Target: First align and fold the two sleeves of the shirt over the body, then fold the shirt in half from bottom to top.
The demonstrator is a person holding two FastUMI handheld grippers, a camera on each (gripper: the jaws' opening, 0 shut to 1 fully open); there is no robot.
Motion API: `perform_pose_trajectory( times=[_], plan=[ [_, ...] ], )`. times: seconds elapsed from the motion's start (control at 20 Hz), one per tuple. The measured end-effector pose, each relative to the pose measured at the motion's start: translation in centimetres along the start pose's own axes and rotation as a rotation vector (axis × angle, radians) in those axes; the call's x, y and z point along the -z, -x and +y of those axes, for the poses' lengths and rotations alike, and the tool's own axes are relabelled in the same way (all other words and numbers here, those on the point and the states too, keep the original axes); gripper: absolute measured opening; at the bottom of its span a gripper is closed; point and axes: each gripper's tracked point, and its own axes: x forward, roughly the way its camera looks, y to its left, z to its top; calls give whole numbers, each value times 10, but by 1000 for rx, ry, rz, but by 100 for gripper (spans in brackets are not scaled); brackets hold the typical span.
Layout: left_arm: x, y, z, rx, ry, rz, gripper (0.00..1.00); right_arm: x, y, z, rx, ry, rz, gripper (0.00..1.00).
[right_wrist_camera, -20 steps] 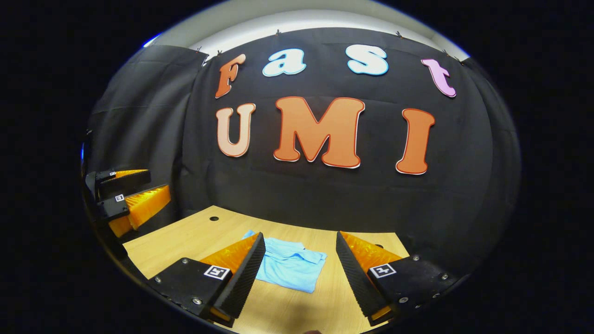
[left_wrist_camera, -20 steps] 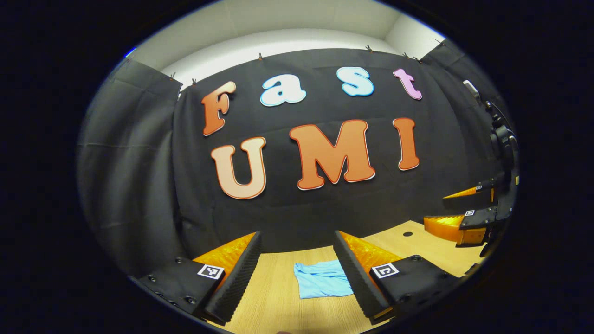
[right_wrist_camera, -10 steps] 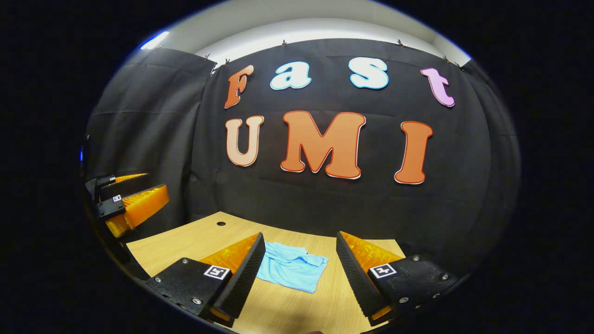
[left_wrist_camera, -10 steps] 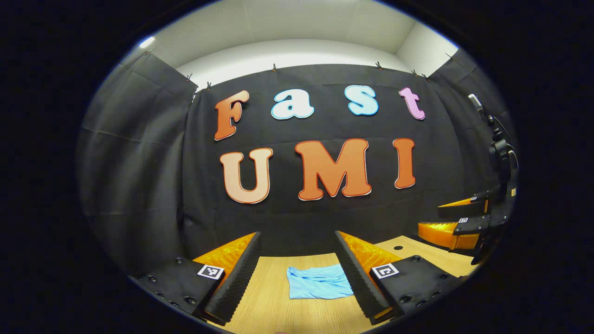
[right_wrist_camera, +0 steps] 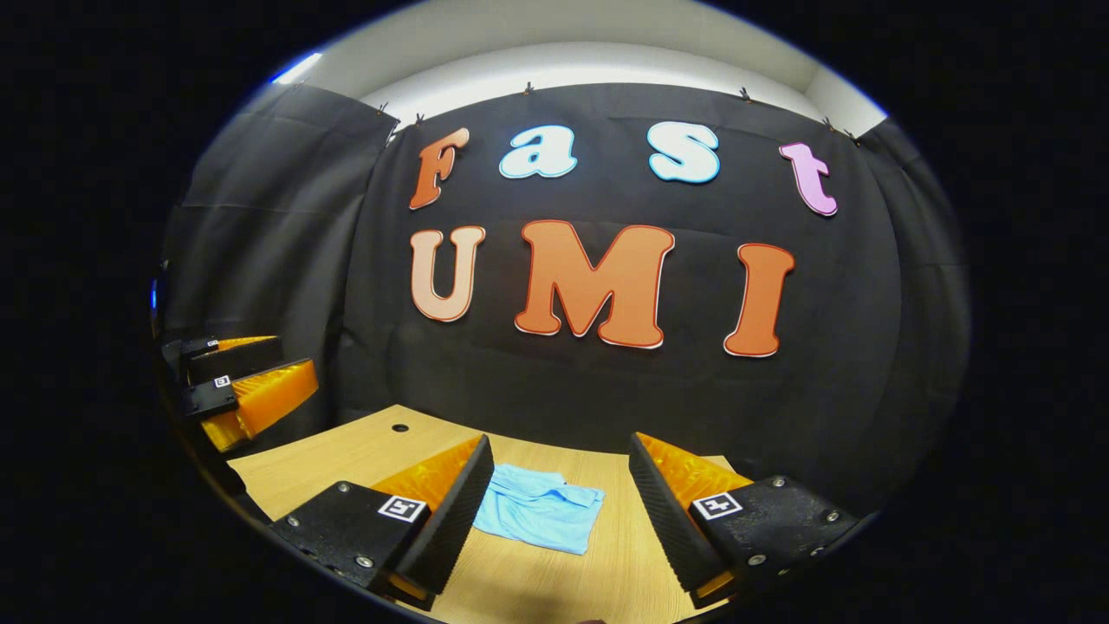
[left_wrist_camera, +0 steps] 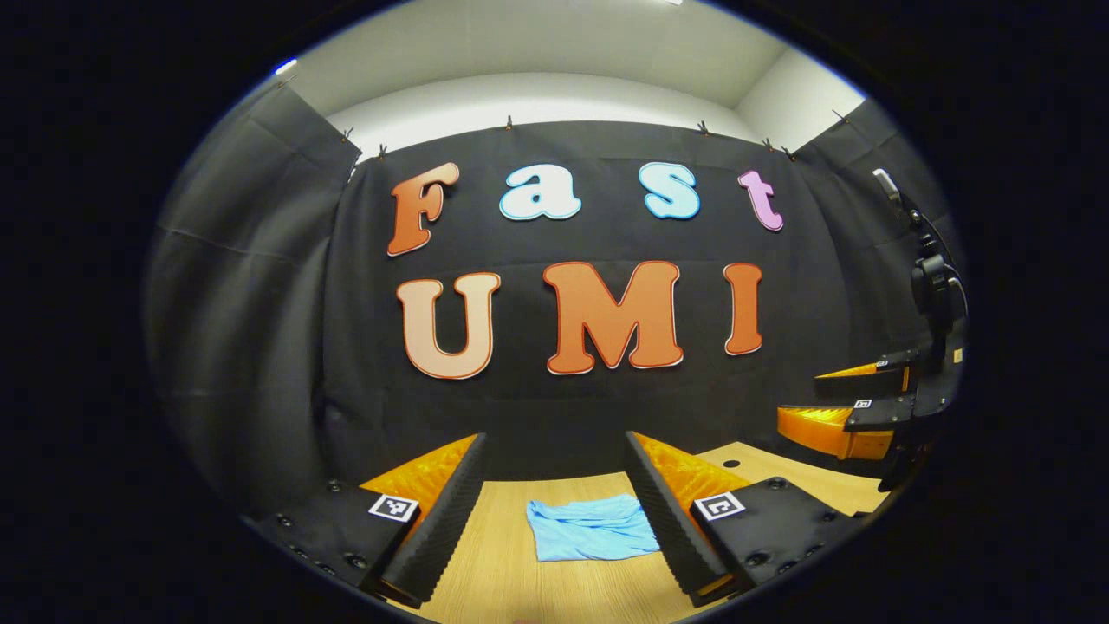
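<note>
Both grippers hung spread and empty above the table: the left gripper (left_wrist_camera: 554, 511) with jaws wide apart, the right gripper (right_wrist_camera: 554, 520) likewise. Between their fingers lay the shirt (right_wrist_camera: 537, 518), a small light-blue bundle flat on the wooden table (right_wrist_camera: 346, 455), touched by neither tool. It looked already folded, so the task seemed nearly or fully done. The likely risk was a loose top layer: the cloth appeared soft and slightly rumpled, and a finger dipping low again could snag an edge and drag the fold open or skew it.
</note>
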Motion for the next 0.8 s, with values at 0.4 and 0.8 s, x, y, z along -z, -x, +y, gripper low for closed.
perform_pose_trajectory(
  times=[0.4,0.8],
  plan=[
    [11,-20,30,70,8,-20,100,8,7,8,75,-6,31,97],
    [14,-30,44,36,-35,-28,100,6,16,16,44,-6,22,97]
  ],
)
